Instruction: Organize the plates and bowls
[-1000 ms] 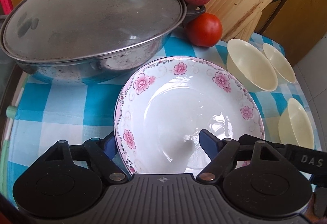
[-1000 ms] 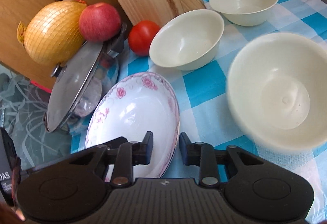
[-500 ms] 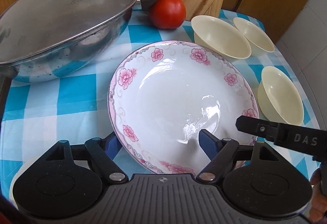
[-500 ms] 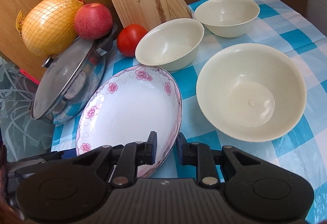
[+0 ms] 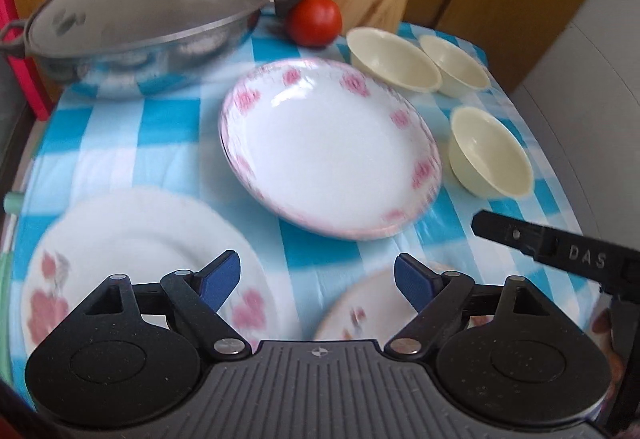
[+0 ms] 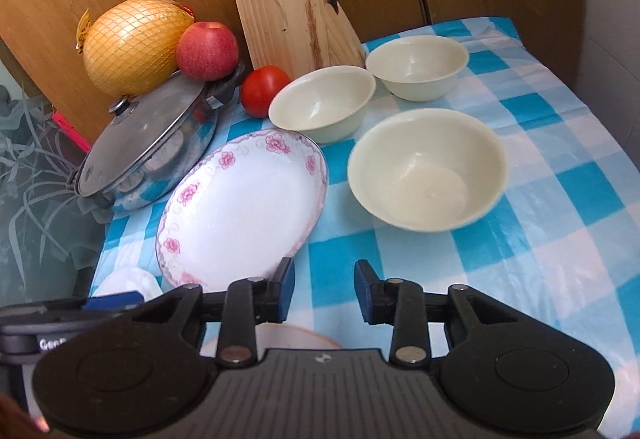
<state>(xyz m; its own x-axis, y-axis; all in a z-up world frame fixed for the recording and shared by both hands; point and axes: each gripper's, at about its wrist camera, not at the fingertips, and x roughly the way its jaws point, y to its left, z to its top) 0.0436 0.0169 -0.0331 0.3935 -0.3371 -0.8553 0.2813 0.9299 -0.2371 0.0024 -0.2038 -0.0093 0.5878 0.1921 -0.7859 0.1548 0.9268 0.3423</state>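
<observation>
Left claw [image 5: 317, 281] empty | pot [image 5: 140, 19], tomato [image 5: 314, 21] behind | near plates [image 5: 132, 239] blurred

Two fisheye wrist cameras look steeply down from close above a blue-checked tablecloth [image 5: 168, 119], each along its own gripper's fingers. The left view sits over the near left edge, facing far and right; the right view sits beside it, further right, facing far and left. Both share the flowered plate [image 5: 328, 151] [image 6: 244, 207], three cream bowls, tomato and lidded pan [image 5: 148, 7] [image 6: 152, 143].
</observation>
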